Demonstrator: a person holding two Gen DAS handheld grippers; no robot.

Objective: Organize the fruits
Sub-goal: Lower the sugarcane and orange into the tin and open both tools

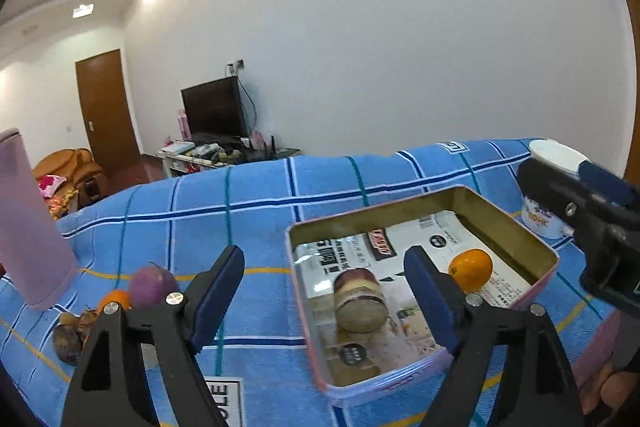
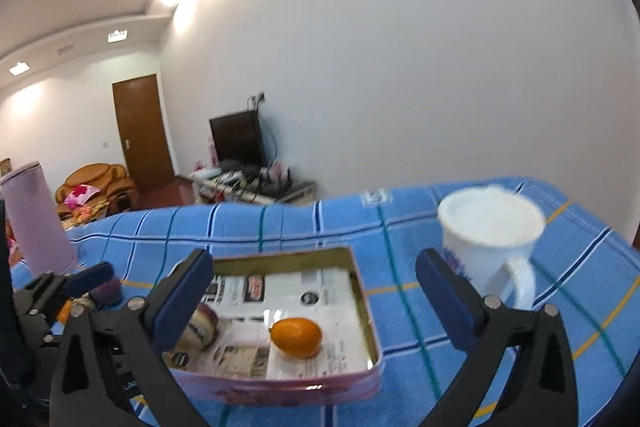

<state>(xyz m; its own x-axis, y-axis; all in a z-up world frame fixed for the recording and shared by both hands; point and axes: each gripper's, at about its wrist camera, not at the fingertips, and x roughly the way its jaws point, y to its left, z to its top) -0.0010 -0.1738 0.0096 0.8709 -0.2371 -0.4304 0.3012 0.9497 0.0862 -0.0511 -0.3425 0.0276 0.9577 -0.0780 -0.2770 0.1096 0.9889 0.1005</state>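
Both grippers stood over a table draped in a blue checked cloth (image 1: 260,195), each with jaws spread wide and nothing between them. The left gripper (image 1: 324,291) hung above the near left edge of the pink tin tray (image 1: 548,267); the right gripper (image 2: 314,291) faced the same tray from its near side, with a white mug (image 2: 488,239) just beyond its right finger.

Inside the tray lay two fruits, apart from each other: an orange kumquat (image 2: 297,337) toward the right and a cut purple passion fruit (image 1: 360,303) toward the left, both resting on the printed paper lining.

The remaining fruits sat well to the left of the tray, at the foot of a pink tumbler (image 1: 32,227): a whole purple passion fruit (image 1: 154,285), a second orange fruit (image 1: 116,299) touching it, and a darker piece (image 1: 68,341), too blurred to identify.

The step in hand appeared to be a release just completed. The next move would call for the left gripper to swing toward the left-hand cluster and close on one fruit without nudging its neighbours.
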